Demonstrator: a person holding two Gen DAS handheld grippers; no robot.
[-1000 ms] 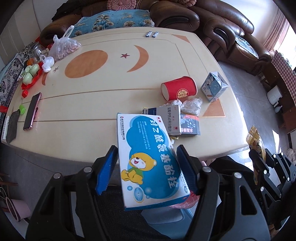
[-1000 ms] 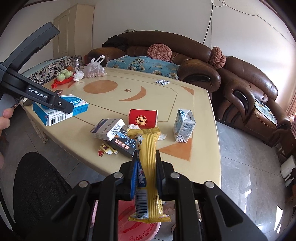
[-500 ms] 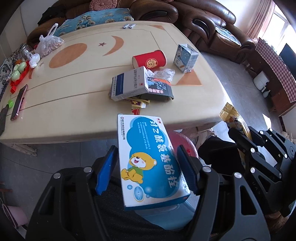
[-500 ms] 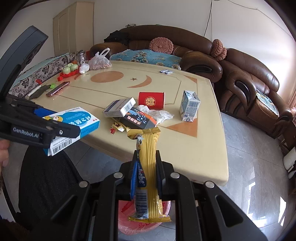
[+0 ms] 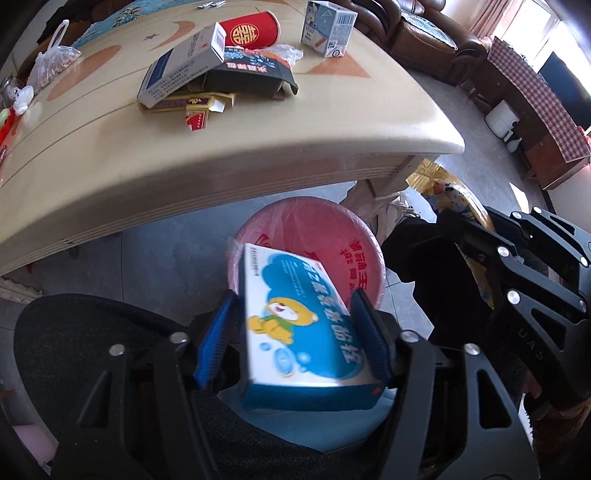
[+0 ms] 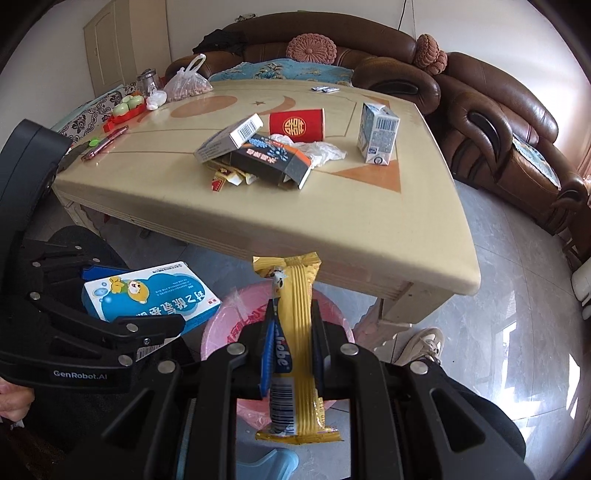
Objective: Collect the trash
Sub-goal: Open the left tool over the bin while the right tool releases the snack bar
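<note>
The left gripper (image 5: 295,339) has its blue-padded fingers (image 5: 212,345) pressed against the two long sides of a blue and white medicine box (image 5: 299,332) printed with a cartoon bear; the box is tilted and blurred in the left wrist view, so the firmness of the clamp on its left side cannot be told exactly. The box sits above the near rim of a pink trash bin (image 5: 332,236) lined with a pink bag, which stands on the floor just beside the near edge of the tabletop (image 5: 258,147). The right gripper (image 6: 293,347) has its fingers clamped on a yellow snack wrapper (image 6: 295,332), held upright above the same bin (image 6: 221,332); the medicine box (image 6: 155,295) appears to its left in that view. On the tabletop lies a cluster of remaining items: a grey and white carton (image 5: 181,66) resting on a black carton (image 5: 251,74), small red and yellow packets (image 5: 195,110) at the near side of the pile, a red paper cup (image 5: 255,31) on its side behind them, crumpled clear plastic (image 6: 321,149), and a small milk carton (image 6: 376,136) standing to the right. A brown sofa (image 6: 480,110) stands beyond the far and right sides.
</note>
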